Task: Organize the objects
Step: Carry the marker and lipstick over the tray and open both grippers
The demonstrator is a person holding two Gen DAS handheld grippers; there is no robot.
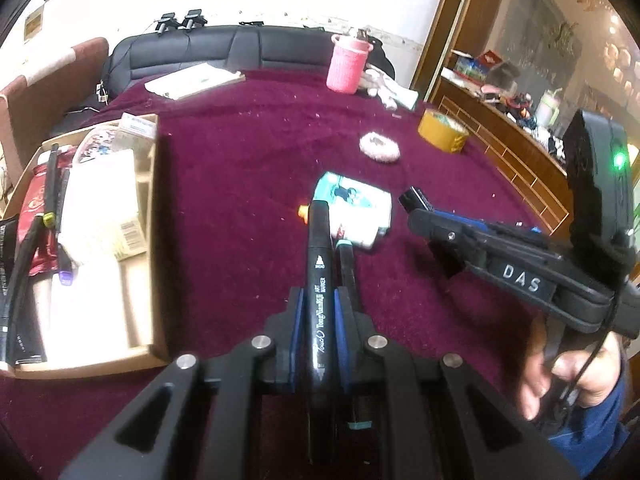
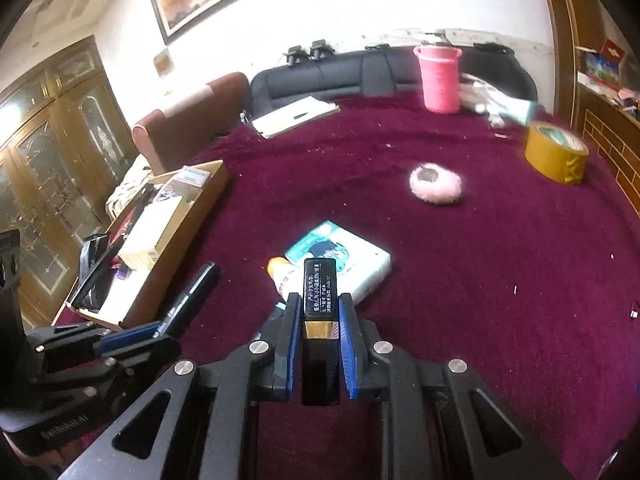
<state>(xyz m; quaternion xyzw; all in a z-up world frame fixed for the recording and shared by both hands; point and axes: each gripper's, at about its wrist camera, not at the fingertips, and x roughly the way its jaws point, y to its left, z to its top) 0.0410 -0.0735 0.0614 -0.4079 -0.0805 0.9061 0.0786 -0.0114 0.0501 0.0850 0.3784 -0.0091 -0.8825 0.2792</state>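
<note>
My left gripper (image 1: 319, 298) is shut on a black art marker (image 1: 319, 280) and holds it above the maroon table (image 1: 240, 152). A second dark pen with a teal tip (image 1: 347, 268) lies under it. My right gripper (image 2: 319, 304) is shut on a black and gold lipstick tube (image 2: 319, 292); it also shows in the left wrist view (image 1: 416, 200). A white and teal packet (image 2: 340, 260) and an orange-capped bottle (image 2: 280, 270) lie on the table just ahead. A cardboard box (image 1: 154, 208) with packets and pens stands at the left.
A pink fluffy hair tie (image 2: 436, 184), a yellow tape roll (image 2: 554, 156), a pink woven cup (image 2: 438, 80) and a notepad (image 2: 296, 116) lie farther back. A black sofa (image 2: 320, 76) and a brown chair (image 2: 192, 120) stand beyond the table.
</note>
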